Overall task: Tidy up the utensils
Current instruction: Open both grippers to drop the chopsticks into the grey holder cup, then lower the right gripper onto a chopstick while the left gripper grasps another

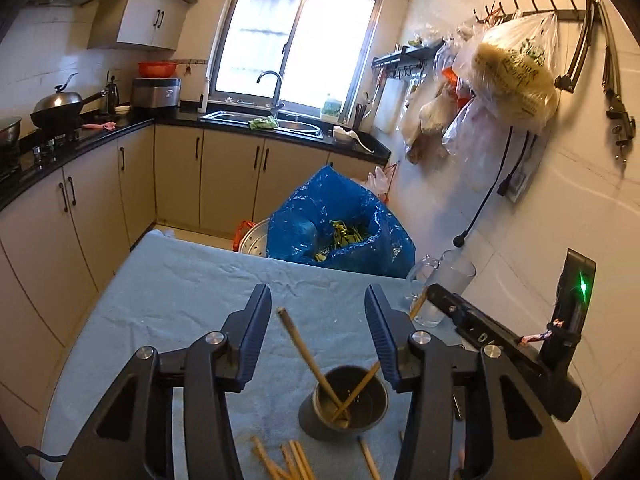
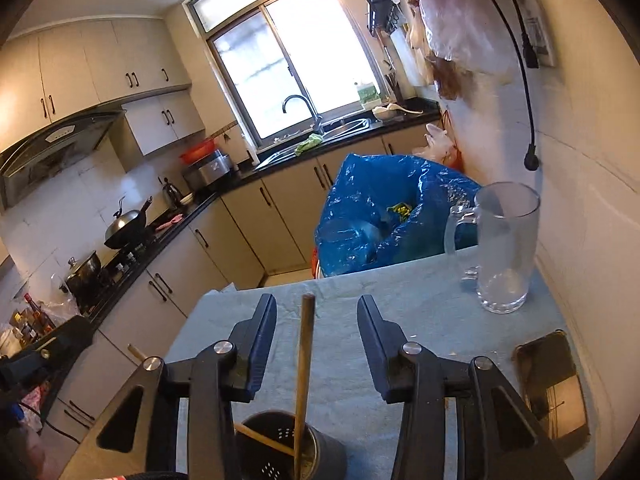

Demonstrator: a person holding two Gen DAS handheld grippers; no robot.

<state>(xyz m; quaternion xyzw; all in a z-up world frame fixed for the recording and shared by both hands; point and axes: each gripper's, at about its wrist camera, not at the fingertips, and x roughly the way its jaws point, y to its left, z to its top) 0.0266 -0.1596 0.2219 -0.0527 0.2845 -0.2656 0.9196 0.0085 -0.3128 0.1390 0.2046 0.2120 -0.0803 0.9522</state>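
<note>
Daylight comes from the window, which is overexposed and glaring. The room is moderately bright, shadows are soft. Fisheye bends the edges, corners are black, hanging plastic bags look slightly blurred.

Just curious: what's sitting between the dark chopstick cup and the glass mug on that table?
Only bare blue cloth. The right wrist view shows nothing between the cup and the glass mug.

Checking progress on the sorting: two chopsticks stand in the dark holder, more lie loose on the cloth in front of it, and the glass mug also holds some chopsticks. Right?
Not quite: the glass mug is empty, as the right wrist view shows. Two chopsticks do stand in the dark holder, with loose chopsticks on the cloth in front.
</note>
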